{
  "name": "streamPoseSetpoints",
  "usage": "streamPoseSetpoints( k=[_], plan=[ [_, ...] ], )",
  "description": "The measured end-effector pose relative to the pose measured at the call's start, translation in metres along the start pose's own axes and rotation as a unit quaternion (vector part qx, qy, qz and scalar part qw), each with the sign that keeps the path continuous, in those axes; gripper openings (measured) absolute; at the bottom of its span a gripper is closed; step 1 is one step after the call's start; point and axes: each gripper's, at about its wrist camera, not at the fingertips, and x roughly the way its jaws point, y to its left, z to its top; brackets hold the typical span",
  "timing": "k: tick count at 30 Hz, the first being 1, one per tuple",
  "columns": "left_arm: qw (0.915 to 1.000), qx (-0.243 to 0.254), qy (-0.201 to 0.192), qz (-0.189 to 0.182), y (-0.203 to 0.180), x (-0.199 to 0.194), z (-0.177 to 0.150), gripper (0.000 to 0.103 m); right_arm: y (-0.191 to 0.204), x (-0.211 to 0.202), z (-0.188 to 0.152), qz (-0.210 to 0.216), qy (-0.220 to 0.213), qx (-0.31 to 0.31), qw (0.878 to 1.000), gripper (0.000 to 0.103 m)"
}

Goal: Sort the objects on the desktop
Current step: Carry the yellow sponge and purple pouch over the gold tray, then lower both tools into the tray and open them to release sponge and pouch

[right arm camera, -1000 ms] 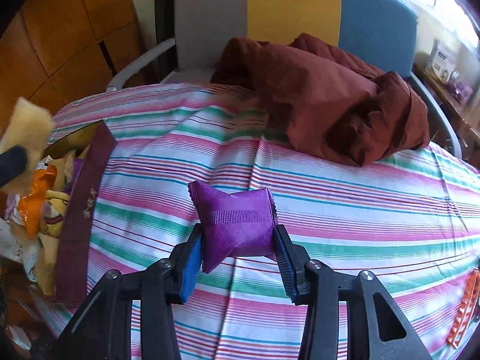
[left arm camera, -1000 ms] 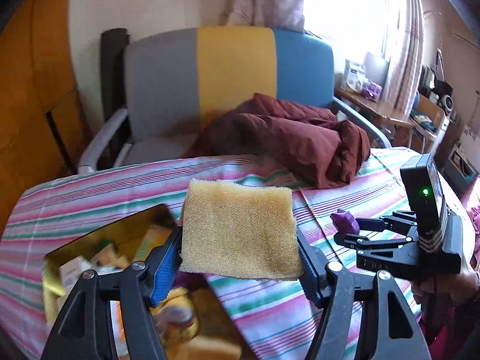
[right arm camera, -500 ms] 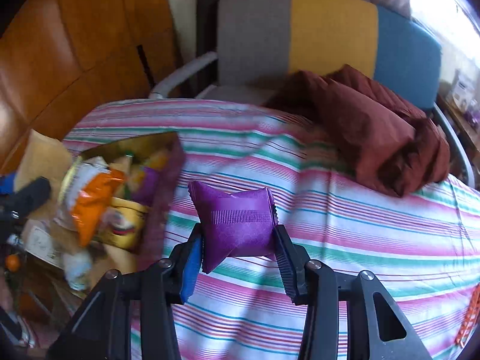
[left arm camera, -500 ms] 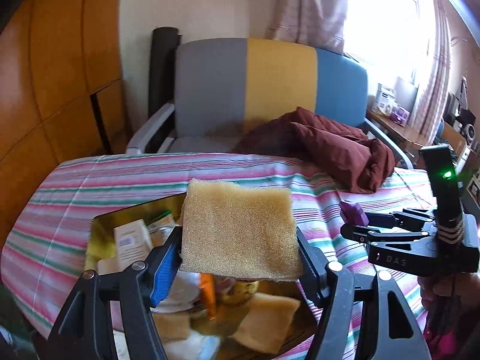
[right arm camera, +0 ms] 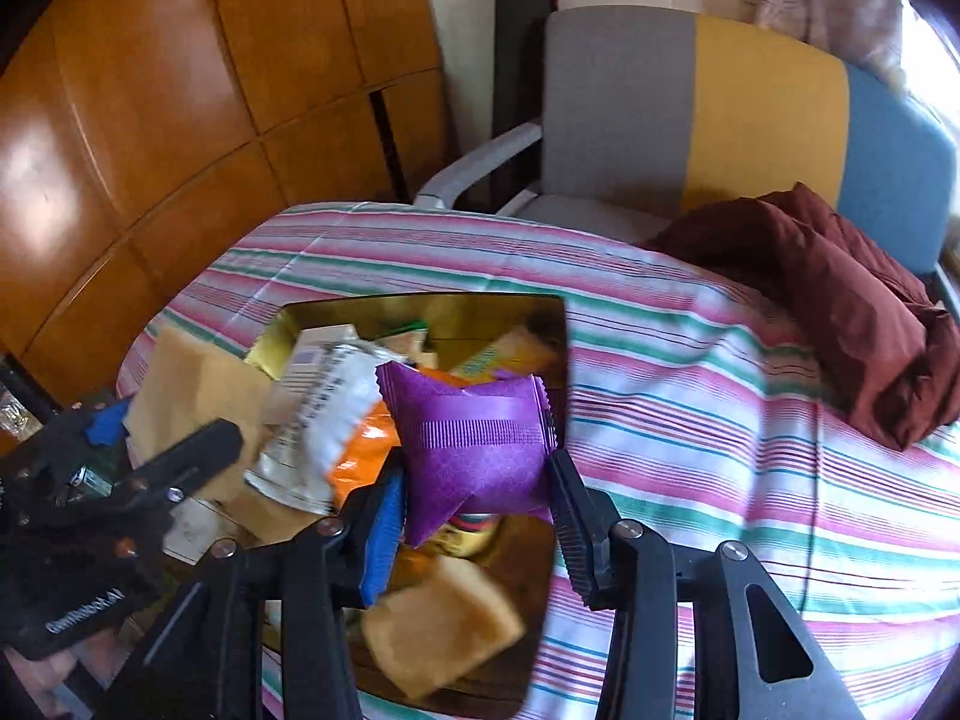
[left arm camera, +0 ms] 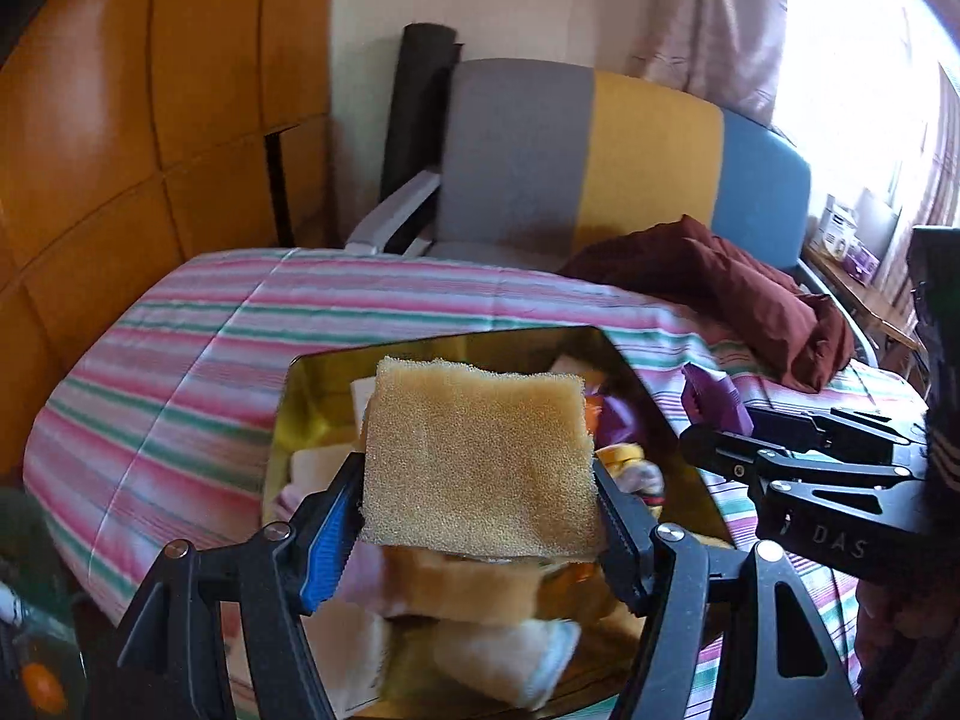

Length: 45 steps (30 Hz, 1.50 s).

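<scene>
We hold both loads above the gold open box [right arm camera: 420, 309] on the striped tabletop [right arm camera: 690, 396]. Left gripper [left arm camera: 480, 516] jaws clamp a yellow porous sponge [left arm camera: 477, 456]; right gripper [right arm camera: 474, 516] jaws pinch a purple foil sachet [right arm camera: 474, 444].

White letters "DAS" on the black body of the right gripper [left arm camera: 714, 441], right of the gold box [left arm camera: 282, 414]. Small white print on the left gripper [right arm camera: 180, 420] body, not readable. Barcode on white packet [right arm camera: 318, 414], unreadable.
</scene>
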Motion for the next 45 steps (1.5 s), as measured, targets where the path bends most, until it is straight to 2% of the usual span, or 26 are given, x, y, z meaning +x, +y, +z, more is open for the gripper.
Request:
streamPoseSetpoints(
  k=[13,25,32,37,40,45],
  plan=[
    [0.9996,-0.024,0.006,0.013,0.025,0.006,-0.01,0.07,0.038,0.01,-0.008,0.009,-0.003,-0.025,1.0,0.046],
    [0.9993,-0.033,0.006,0.015,0.027,0.011,-0.007,0.07,0.044,0.022,-0.016,-0.021,-0.001,-0.038,0.999,0.046],
    [0.9993,-0.031,0.014,0.017,0.022,0.021,-0.005,0.07,0.032,0.041,-0.014,-0.049,0.013,-0.021,0.999,0.046],
    [0.9984,-0.044,0.036,-0.001,0.019,0.039,-0.004,0.07,0.027,0.04,-0.02,-0.009,0.025,-0.024,0.999,0.05],
    [0.9973,-0.059,0.042,-0.015,0.022,0.044,-0.002,0.07,0.024,0.037,-0.024,-0.013,0.02,-0.028,0.999,0.052],
    [0.9966,-0.062,0.052,-0.014,0.027,0.055,0.001,0.07,0.015,0.038,-0.027,0.019,0.025,-0.004,1.0,0.055]
  ],
)
